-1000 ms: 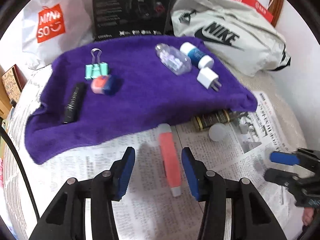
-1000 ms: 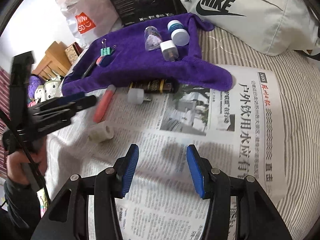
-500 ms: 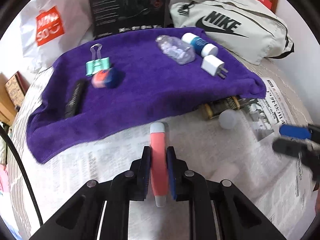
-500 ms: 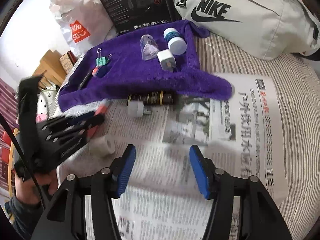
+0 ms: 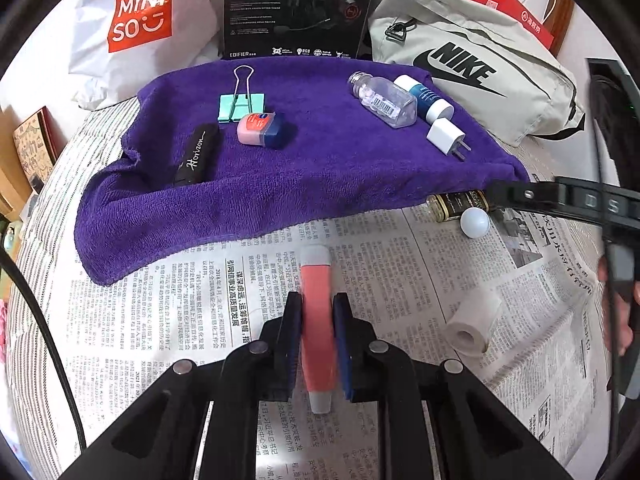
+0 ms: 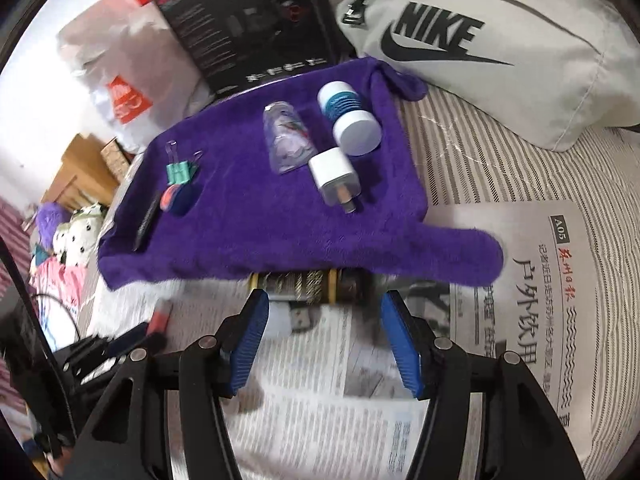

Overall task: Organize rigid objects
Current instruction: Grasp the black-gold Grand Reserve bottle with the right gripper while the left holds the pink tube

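The left gripper [image 5: 316, 344] has its jaws clamped on a coral-pink tube [image 5: 318, 320] with pale caps at both ends. The tube lies lengthwise between the blue pads, over the newspaper [image 5: 180, 320] that covers the striped bed surface, just short of the near edge of the purple towel [image 5: 320, 168].

The right gripper [image 6: 324, 344] has its jaws apart, and they have just been opening. Nothing is pressed between the pads. Directly ahead of them lies a dark bottle with gold bands [image 6: 308, 284], partly tucked under the towel's edge, and a small white cap-shaped item [image 6: 280, 318] sits close to the left pad; contact cannot be confirmed.

On the towel, left group: a mint binder clip [image 5: 241, 106], a pink jar with a blue lid [image 5: 260, 130] and a black tube [image 5: 196, 154]. Right group: a clear pill bottle [image 5: 384, 100], a blue and white bottle [image 5: 424, 98] and a white charger plug [image 5: 446, 136].

On the newspaper to the right lies a small white tape roll [image 5: 472, 322].

Behind the towel stand a white shopping bag [image 5: 132, 28], a black box [image 5: 296, 8] and a grey sports bag [image 5: 480, 72].
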Demonstrator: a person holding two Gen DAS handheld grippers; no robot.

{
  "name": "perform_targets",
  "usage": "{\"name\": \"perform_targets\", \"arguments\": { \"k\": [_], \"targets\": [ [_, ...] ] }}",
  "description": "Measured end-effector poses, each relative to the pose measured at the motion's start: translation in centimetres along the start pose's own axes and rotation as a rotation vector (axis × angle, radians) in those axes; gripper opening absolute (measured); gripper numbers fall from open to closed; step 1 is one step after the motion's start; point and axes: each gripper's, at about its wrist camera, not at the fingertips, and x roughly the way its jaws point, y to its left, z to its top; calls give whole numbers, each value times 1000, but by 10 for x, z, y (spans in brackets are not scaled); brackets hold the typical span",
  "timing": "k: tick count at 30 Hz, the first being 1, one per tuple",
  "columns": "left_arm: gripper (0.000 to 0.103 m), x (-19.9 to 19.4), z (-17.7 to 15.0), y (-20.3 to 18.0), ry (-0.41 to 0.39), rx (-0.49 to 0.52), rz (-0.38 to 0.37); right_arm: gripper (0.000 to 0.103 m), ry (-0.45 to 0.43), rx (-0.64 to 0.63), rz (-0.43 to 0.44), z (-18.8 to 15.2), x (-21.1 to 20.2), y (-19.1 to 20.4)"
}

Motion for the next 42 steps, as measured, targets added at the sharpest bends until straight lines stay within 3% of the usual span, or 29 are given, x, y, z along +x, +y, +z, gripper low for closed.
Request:
{"name": "perform_targets", "arguments": {
  "k": [9,19,24,30,33,34,35,38,42],
  "targets": [
    [16,-1,-1,3,-8,-11,-28,61,-11,23,2,6,23,11],
    [16,-2,-2,12,-10,-43,-81,61,91,-188,94,-17,21,46],
    [16,-2,-2,15,-10,-50,-100,61,57,-251,26,-13,18,54],
    [16,-2,-2,18,-5,-61,-118,61,94,-424,-24,-12,36,78],
    [16,-2,-2,18,-4,-63,-121,51,71,-508,-55,-17,37,88],
    [16,-2,-2,18,-4,-62,-120,40,71,-506,-48,-18,36,87],
    [16,-2,-2,18,-3,-60,-118,36,72,-494,-49,-17,34,85],
    [16,-2,-2,17,-3,-56,-114,28,82,-439,-63,-17,28,71],
    [16,-2,-2,16,-5,-53,-110,26,95,-341,-84,-19,16,43]
  ]
}}
